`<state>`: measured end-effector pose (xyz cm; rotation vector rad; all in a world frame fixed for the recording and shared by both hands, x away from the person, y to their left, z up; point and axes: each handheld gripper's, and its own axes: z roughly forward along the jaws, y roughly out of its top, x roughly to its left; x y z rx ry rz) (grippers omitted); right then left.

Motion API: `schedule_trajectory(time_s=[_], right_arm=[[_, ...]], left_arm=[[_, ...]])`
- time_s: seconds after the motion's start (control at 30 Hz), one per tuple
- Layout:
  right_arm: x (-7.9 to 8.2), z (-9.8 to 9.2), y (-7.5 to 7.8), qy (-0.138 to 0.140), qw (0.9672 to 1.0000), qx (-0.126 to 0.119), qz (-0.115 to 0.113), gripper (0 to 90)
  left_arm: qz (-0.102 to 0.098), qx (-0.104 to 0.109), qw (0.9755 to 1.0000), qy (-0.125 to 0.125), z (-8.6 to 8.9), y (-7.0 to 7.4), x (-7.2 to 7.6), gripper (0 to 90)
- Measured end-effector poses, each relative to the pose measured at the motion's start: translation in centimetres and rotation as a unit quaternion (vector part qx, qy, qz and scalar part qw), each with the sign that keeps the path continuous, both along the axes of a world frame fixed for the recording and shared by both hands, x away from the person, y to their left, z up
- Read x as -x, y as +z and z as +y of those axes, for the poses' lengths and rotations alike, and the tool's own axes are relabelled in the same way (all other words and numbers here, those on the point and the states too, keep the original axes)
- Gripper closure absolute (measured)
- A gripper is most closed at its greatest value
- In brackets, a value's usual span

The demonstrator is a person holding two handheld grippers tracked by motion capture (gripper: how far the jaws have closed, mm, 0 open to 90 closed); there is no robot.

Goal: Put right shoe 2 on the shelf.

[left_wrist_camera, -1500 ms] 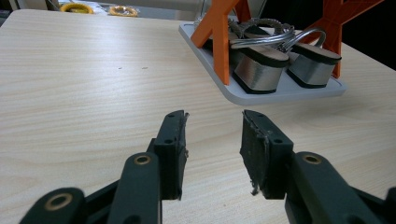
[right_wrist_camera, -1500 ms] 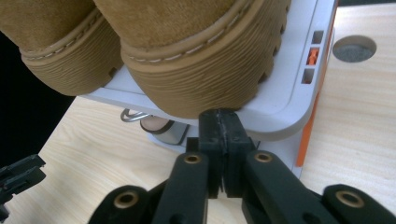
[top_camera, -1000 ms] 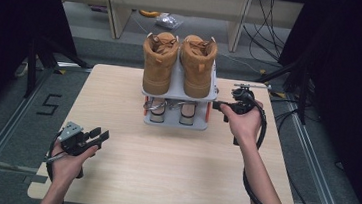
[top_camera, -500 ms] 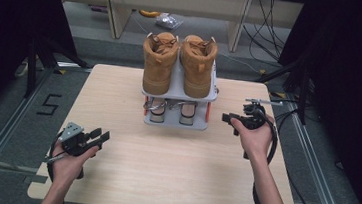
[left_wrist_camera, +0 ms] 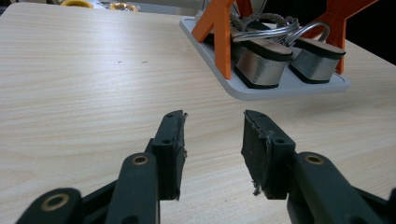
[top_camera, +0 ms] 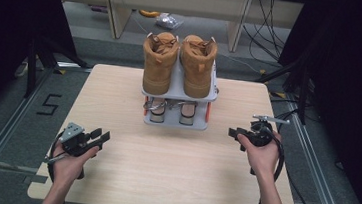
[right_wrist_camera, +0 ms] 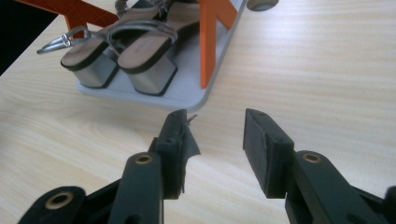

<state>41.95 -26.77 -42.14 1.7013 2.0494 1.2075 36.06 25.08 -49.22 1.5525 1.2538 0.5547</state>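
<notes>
Looked down on a pale wooden table (top_camera: pixel 161 180), bare across its near half. Found a small two-level shoe rack (top_camera: pixel 178 87) standing at the far middle of it, grey shelves on orange posts (left_wrist_camera: pixel 219 32). Counted two tan boots (top_camera: pixel 160 62) side by side on the top shelf, toes towards the near edge. Spotted a pair of sandals (top_camera: pixel 188 113) on the bottom shelf under them (silver block heels and thin silvery straps, seen closest in the two gripper views), both resting flat on the grey base between the orange posts.

Placed the left gripper (top_camera: pixel 99 135) near the table's front left corner, held in the left hand (top_camera: pixel 70 159), pointing towards the rack and well apart from it. Noted its jaws spread in the left gripper view (left_wrist_camera: pixel 214 123), with bare wood between them and nothing pinched.

Placed the right gripper (top_camera: pixel 234 134) to the right of the rack, held in the right hand (top_camera: pixel 263 152) and aimed towards the rack's lower shelf, near it without touching. Noted its jaws partly spread, having just been opening, with nothing between them in the right gripper view (right_wrist_camera: pixel 215 121) but tabletop. Made out what looked like frayed padding on one jaw, though too ragged to say for sure. Left the sandals untouched by either gripper.
</notes>
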Motion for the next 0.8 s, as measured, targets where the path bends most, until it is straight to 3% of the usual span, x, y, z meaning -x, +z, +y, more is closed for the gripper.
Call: schedule_trajectory(time_s=[0.1, 0.27, 0.33, 0.37, 0.4, 0.47, 0.5, 0.6, 0.7, 0.8], right_arm=[[0.9, -0.3, -1.6, -0.003, 1.0, 0.004, 0.001, 59.4], [1.4, -0.5, -2.8, -0.002, 1.0, 0.004, 0.002, 59.1], [1.8, -0.4, -3.4, -0.005, 0.9999, -0.011, 0.002, 59.0], [1.8, -0.4, -3.4, -0.005, 0.9999, -0.011, 0.002, 59.0], [1.8, -0.3, -3.6, -0.003, 1.0, 0.005, 0.006, 58.5], [1.8, -0.3, -3.6, -0.002, 1.0, -0.007, 0.005, 58.4], [1.8, -0.7, -3.6, 0.0, 0.9999, 0.01, -0.006, 58.2], [2.4, -0.6, -3.6, -0.011, 0.9999, -0.011, 0.0, 56.7], [2.6, -0.8, -4.0, -0.006, 1.0, 0.004, -0.001, 54.6], [2.7, -0.6, -4.1, -0.014, 0.9999, -0.005, 0.004, 52.8]], left_arm=[[-0.001, 0.002, 1.0, 0.003, 0.1, 0.0, 0.0, 58.1], [0.003, -0.002, 1.0, 0.003, 0.0, 0.0, 0.1, 58.1], [0.003, -0.002, 1.0, 0.003, 0.0, -0.1, 0.1, 58.1], [0.003, -0.002, 1.0, 0.003, 0.0, -0.1, 0.1, 58.1], [0.003, -0.002, 1.0, 0.001, 0.0, -0.1, 0.1, 58.0], [0.004, -0.002, 1.0, 0.0, 0.0, -0.1, 0.1, 57.8], [0.004, -0.002, 1.0, 0.0, 0.0, -0.1, 0.1, 57.8], [0.001, 0.001, 1.0, -0.001, 0.0, 0.0, 0.1, 57.7], [0.001, 0.002, 1.0, -0.001, 0.0, 0.1, 0.1, 57.2], [-0.001, 0.004, 1.0, -0.002, 0.0, 0.1, 0.1, 56.4]])
